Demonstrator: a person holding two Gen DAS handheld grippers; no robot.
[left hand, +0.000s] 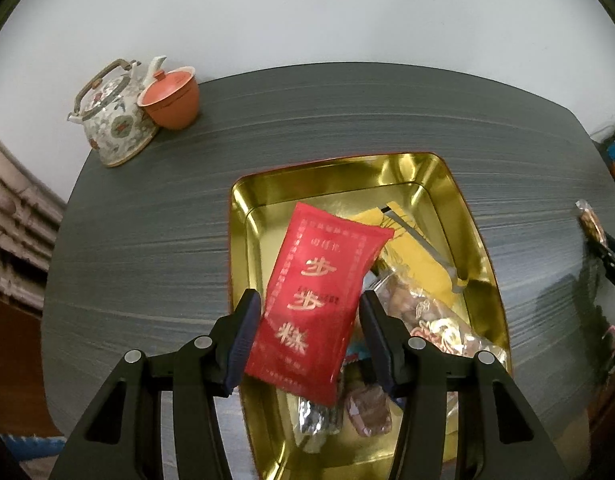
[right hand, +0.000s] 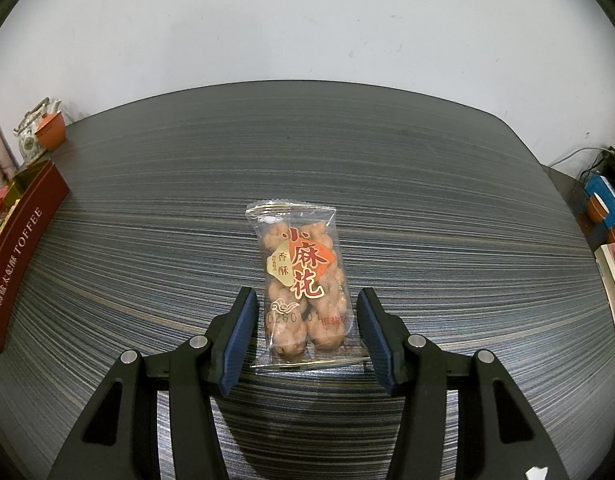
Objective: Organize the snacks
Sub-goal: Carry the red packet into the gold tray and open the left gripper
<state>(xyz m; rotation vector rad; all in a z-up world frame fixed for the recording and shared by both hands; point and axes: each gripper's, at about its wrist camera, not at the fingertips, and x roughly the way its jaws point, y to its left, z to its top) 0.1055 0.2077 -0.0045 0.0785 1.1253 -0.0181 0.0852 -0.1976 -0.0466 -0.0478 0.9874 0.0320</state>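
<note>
A red snack packet with gold characters (left hand: 319,280) hangs tilted above the open gold tin (left hand: 243,208), and my left gripper (left hand: 309,300) is shut on its sides. Inside the tin lie a yellow packet (left hand: 419,252), clear-wrapped brown snacks (left hand: 423,312) and a silver-wrapped piece (left hand: 315,428). In the right wrist view a clear packet of fried dough twists (right hand: 299,264) lies flat on the striped grey table (right hand: 427,184). My right gripper (right hand: 305,296) is open around its lower half, with a small gap at each pad. The tin's maroon side marked TOFFEE (right hand: 23,232) sits at far left.
A patterned teapot (left hand: 111,120) and an orange lidded cup (left hand: 171,96) stand at the table's back left corner against the white wall. Books and small orange cups (right hand: 605,208) sit past the table's right edge, with cables behind them.
</note>
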